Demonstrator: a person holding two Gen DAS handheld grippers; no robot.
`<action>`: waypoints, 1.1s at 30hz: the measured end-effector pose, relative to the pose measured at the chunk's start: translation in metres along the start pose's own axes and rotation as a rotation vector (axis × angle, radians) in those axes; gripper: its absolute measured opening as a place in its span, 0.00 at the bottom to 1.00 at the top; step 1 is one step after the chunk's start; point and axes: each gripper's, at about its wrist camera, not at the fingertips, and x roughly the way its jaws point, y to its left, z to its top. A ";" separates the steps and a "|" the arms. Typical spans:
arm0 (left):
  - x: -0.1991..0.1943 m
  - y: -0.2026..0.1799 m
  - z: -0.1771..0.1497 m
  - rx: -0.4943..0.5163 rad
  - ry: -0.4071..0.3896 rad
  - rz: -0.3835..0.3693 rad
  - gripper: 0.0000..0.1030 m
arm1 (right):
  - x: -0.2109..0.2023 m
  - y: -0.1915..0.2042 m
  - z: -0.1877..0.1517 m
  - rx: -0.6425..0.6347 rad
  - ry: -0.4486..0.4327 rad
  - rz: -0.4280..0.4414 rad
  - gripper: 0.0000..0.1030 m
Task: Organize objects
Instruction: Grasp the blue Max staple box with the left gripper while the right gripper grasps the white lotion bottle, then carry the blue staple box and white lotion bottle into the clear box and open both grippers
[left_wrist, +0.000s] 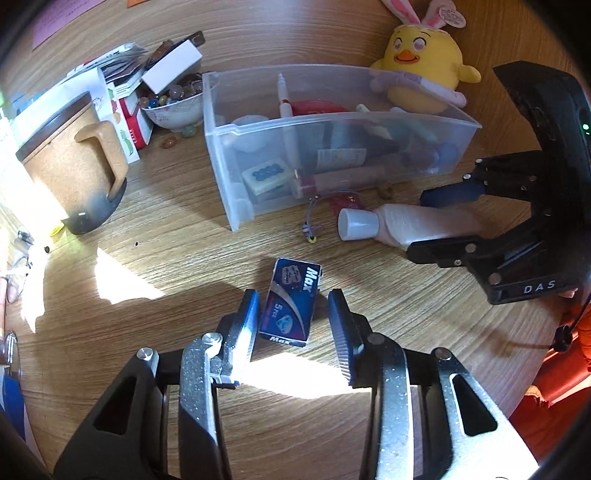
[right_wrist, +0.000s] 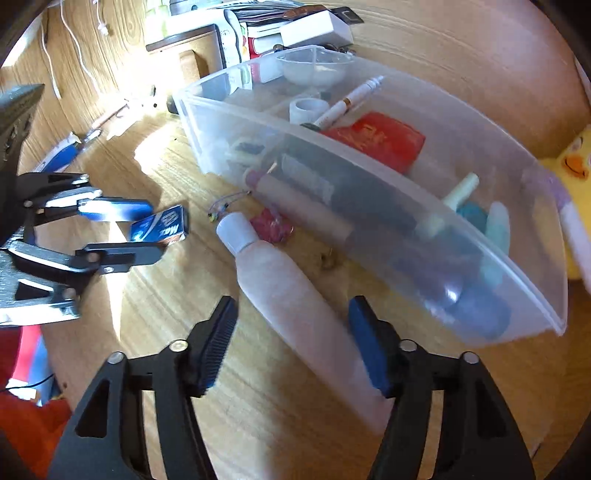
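Biggest risk here: the right gripper (right_wrist: 291, 343) has its jaws apart around the white, soft-looking plastic squeeze bottle (right_wrist: 295, 295), and the near pad doesn't look like it's touching yet. The bottle lies at an angle across the jaws, so I'd guess a squeeze could make it roll or squirt sideways into the clear plastic storage bin (right_wrist: 369, 236) just beside it at about 1 o'clock. Same story on the other side: the left gripper (left_wrist: 291, 321) is open around the small dark-blue "Max" cardboard box (left_wrist: 290, 302), pads not pressing, and a box that light could skid on the wooden table (left_wrist: 369, 280). The bottle has a white cap pointing to 11 o'clock, body smooth and matte, lying flat outside the bin.
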 end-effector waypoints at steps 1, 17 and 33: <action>0.000 -0.001 0.000 0.002 -0.001 -0.006 0.36 | -0.004 0.000 -0.002 -0.002 0.003 0.002 0.47; 0.002 0.003 0.004 -0.048 -0.016 0.010 0.26 | -0.011 0.027 0.015 -0.050 -0.045 0.022 0.24; -0.035 -0.007 0.034 -0.093 -0.164 -0.007 0.26 | -0.052 0.017 0.006 0.091 -0.226 0.001 0.20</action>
